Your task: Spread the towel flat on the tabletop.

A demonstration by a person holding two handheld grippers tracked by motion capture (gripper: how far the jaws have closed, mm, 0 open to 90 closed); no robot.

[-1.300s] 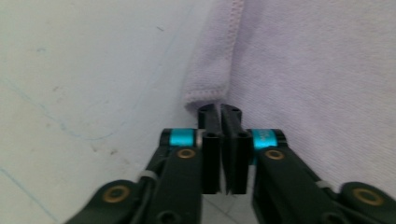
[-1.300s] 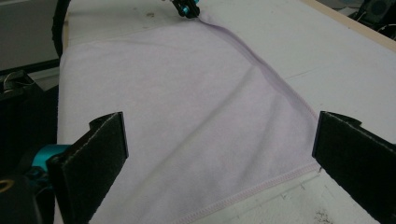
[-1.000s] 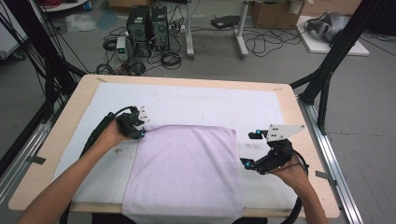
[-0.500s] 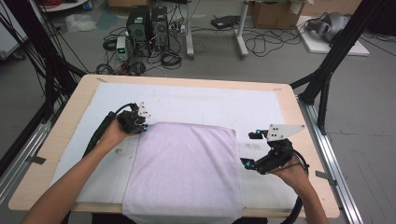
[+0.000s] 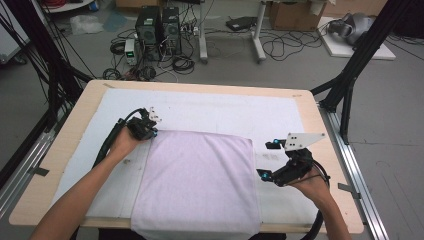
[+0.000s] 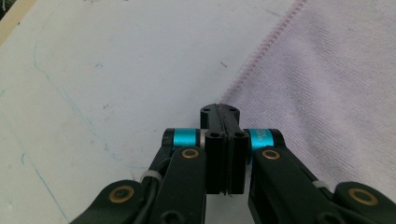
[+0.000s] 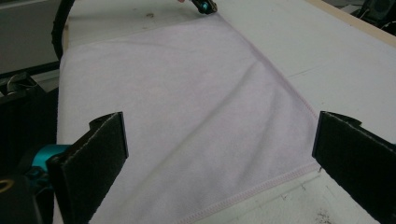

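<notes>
- A pale lilac towel [image 5: 197, 182] lay spread flat on the white mat [image 5: 225, 112] that covered the wooden table [image 5: 65, 145], its near edge hanging a little over the table's near edge.
- The towel sat toward the near half of the mat, roughly midway between the left and right edges, with bare mat showing along the far side.
- The left gripper [image 5: 148, 128] rested at the towel's far left corner, the person's left hand [image 5: 122, 144] behind it.
- In the left gripper view its jaws had just been closing and stood pressed together with no gap, their tips right at the stitched corner of the towel [image 6: 317, 84]; whether any cloth was pinched between them could not be told.
- The right gripper [image 5: 269, 160] hovered just off the towel's right edge, near the far right corner, held by the right hand [image 5: 312, 185].
- In the right gripper view its jaws stood wide apart with nothing between the pads, the towel [image 7: 177, 121] stretching away ahead of them.
- The left gripper [image 7: 204, 5] showed at the far corner of the cloth in that same view.
- Both grippers were well apart, one at each side of the towel.
</notes>
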